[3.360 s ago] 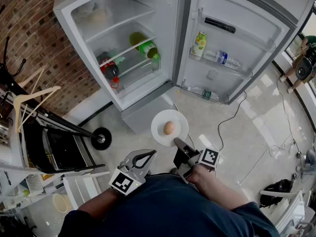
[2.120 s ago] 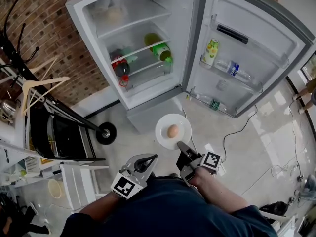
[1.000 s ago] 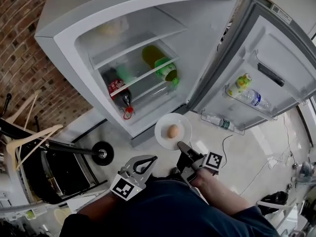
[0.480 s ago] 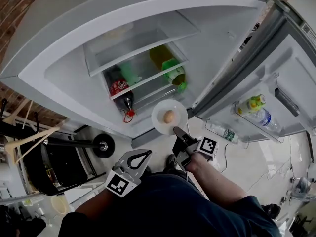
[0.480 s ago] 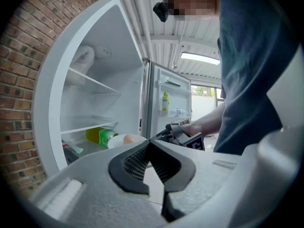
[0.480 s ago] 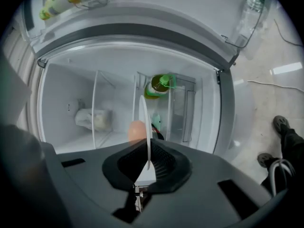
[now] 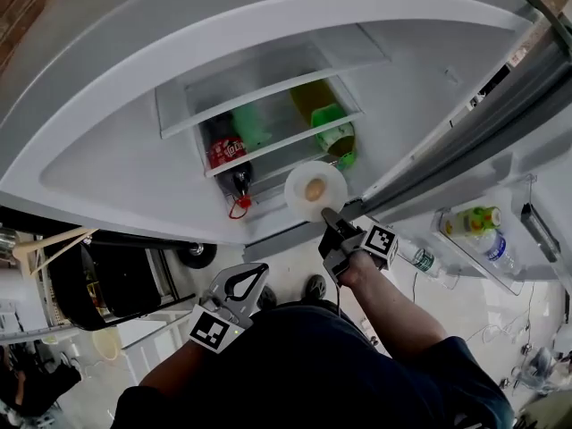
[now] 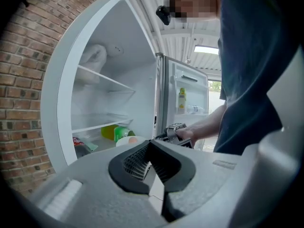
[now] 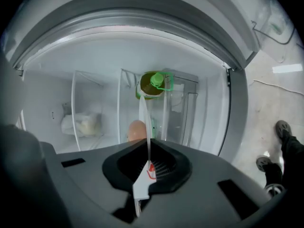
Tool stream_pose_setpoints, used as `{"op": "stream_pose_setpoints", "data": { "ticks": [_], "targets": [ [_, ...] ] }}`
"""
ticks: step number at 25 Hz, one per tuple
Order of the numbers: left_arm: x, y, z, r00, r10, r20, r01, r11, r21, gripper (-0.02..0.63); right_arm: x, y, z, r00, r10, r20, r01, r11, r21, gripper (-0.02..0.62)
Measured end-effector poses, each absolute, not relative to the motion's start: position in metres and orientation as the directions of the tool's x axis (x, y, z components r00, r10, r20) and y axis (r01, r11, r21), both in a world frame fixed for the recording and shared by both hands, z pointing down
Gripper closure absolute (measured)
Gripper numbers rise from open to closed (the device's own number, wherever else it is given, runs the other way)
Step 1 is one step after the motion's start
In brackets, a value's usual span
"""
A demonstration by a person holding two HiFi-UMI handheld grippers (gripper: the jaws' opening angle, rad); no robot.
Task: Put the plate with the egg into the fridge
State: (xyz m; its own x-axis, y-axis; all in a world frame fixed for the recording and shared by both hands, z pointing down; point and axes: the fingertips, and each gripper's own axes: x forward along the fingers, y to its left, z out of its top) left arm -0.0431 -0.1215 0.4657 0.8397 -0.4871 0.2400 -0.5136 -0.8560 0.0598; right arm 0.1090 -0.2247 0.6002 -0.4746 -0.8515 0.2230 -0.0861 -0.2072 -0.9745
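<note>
A white plate [image 7: 299, 200] with a brown egg [image 7: 315, 189] on it hangs in front of the open fridge's [image 7: 116, 177] lower shelf. My right gripper [image 7: 328, 215] is shut on the plate's near rim. In the right gripper view the plate [image 9: 144, 120] runs edge-on between the pads, with the egg [image 9: 136, 131] to its left. My left gripper [image 7: 256, 273] hangs low by my body. It is shut with nothing in it, as the left gripper view [image 8: 151, 144] shows.
On the fridge shelves lie a red-labelled cola bottle [image 7: 230, 155] and green bottles [image 7: 333, 133]. A white bag [image 9: 80, 124] sits on another shelf. The open door [image 7: 500, 150] at the right holds bottles [image 7: 483, 231]. A black rack [image 7: 98, 284] stands at the left.
The fridge has come much closer in the head view. My right gripper has carried the plate and egg forward to the fridge's opening. The left gripper stays low and shut.
</note>
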Motion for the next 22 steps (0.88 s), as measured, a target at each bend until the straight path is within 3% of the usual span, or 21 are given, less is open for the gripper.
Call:
{"op": "stream_pose_setpoints", "data": {
  "ticks": [22],
  "targets": [
    [-0.067,-0.125,0.469,0.752,-0.605,0.261,-0.640,-0.765,0.071,0.604,0.105,-0.309,0.656,-0.484,-0.828,0.283,-0.098,-0.270,-0.958,0.574]
  ]
}}
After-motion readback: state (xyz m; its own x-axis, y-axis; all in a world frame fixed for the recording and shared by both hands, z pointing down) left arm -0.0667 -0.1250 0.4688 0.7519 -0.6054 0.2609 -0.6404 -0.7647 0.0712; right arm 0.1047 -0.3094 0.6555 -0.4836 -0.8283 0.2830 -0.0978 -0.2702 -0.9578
